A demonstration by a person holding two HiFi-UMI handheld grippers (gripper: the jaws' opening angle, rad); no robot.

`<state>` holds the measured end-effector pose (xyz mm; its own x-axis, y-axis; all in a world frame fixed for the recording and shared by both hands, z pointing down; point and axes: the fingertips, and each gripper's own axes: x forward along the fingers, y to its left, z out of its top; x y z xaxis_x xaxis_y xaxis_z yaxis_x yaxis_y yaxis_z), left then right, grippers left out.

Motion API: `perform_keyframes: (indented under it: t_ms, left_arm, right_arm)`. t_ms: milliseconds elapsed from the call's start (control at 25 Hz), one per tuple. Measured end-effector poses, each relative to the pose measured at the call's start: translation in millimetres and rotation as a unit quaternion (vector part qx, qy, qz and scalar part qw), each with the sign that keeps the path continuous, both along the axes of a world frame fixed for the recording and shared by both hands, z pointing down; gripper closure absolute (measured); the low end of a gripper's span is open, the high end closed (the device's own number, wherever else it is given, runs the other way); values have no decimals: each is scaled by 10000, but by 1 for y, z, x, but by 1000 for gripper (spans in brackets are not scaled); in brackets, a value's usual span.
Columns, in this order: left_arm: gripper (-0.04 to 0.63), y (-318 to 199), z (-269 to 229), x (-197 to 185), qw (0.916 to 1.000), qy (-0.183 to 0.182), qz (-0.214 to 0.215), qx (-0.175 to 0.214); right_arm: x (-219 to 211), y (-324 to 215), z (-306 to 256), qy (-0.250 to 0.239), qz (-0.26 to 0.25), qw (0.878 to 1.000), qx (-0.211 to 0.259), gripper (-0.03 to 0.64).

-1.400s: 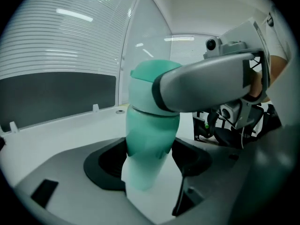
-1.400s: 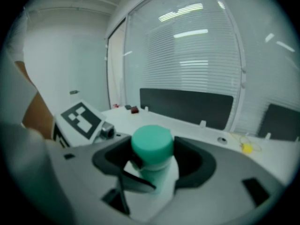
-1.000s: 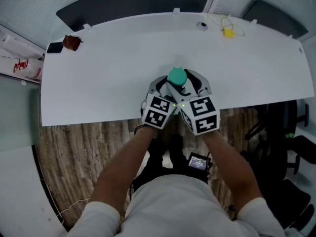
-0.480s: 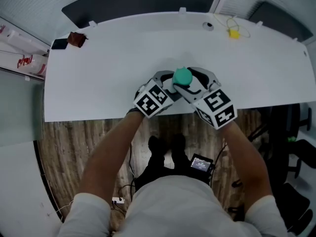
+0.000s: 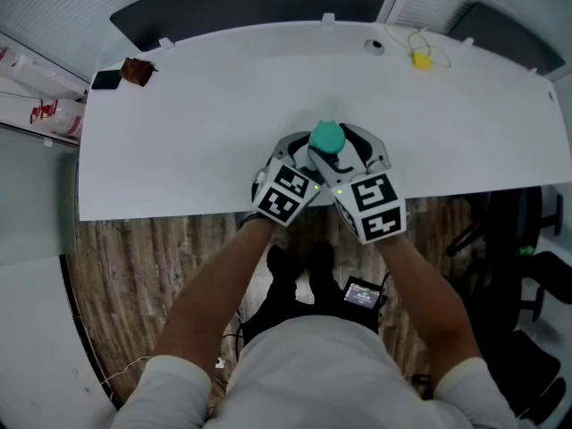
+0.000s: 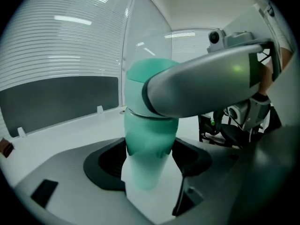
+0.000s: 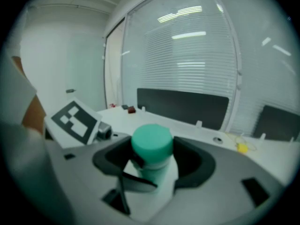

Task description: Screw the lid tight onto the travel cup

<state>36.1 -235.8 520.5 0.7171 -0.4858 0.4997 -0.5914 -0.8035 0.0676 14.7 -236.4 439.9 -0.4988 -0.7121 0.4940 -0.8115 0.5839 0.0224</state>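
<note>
A teal travel cup stands upright on the white table [image 5: 197,132], close to its front edge, with its teal lid [image 5: 327,138] on top. My left gripper [image 5: 315,155] comes in from the lower left and is shut on the cup's body [image 6: 147,144], below the lid. From the lower right, my right gripper [image 5: 336,147] is shut on the lid [image 7: 151,142], one black pad on each side. In the left gripper view, one grey jaw of the right gripper crosses in front of the cup's top. The cup's base is hidden by the grippers.
A dark phone [image 5: 105,80] and a small brown object [image 5: 137,71] lie at the table's far left corner. A yellow item with a cable [image 5: 420,59] and a round grommet [image 5: 374,47] sit at the far right. A black chair [image 5: 527,239] stands to the right.
Half a second ago the two marker cubes were splayed apart around the cup. They have swung back close together, as they were a second ago. The cup has stayed in place.
</note>
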Motion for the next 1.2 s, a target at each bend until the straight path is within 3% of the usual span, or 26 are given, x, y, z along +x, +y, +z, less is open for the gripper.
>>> perform_keyframes:
  t_ms: [160, 280, 480, 680, 760, 960, 1200]
  left_arm:
    - [278, -2, -1, -4, 9990, 17, -443, 72]
    - [278, -2, 0, -4, 9988, 58, -474, 58]
    - [278, 4, 1, -6, 9991, -55, 408, 68]
    - [278, 8, 3, -10, 9895, -378, 1392, 32]
    - [278, 8, 3, -6, 9863, -488, 1577, 34]
    - [282, 6, 3, -3, 9922, -391, 1179, 54]
    - [287, 3, 2, -6, 9994, -243, 220, 99]
  right_arm:
    - [-3, -1, -2, -5, 318, 9995, -3, 323]
    - [-3, -1, -1, -3, 328, 9995, -23, 323]
    - [-3, 0, 0, 46, -198, 9998, -51, 324]
    - [-7, 4, 0, 101, -1176, 9929, -151, 322]
    - [-7, 4, -1, 126, -1363, 9904, -173, 322]
    - [-6, 2, -1, 142, -1044, 9944, -46, 324]
    - [-4, 0, -4, 56, 54, 9999, 136, 324]
